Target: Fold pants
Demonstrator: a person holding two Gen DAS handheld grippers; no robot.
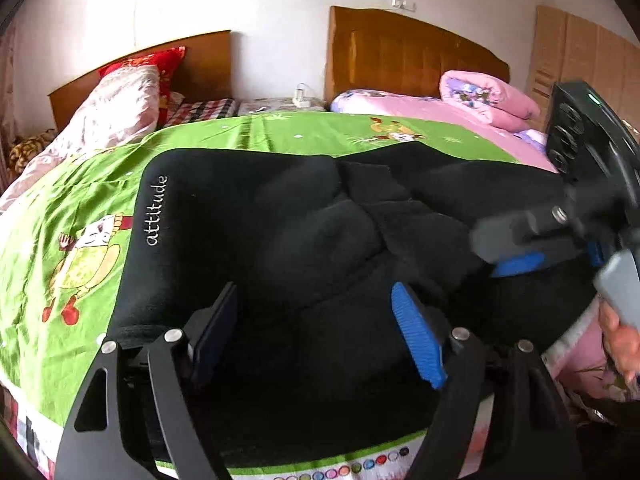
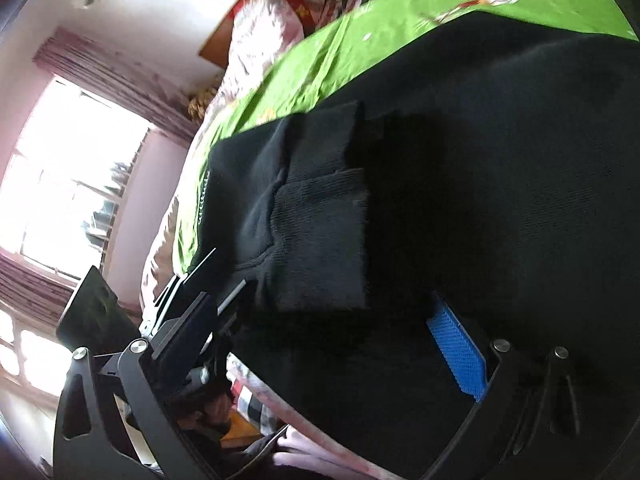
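The black pants lie partly folded on the green cartoon sheet, filling the center of both views; white lettering runs along their left edge. The left gripper sits low in the frame above the cloth, its 2 fingers apart, nothing clamped. The right gripper spreads wide over the pants, blue pad at lower right, gripping nothing. A pink quilt rests at upper right, by the wooden headboard.
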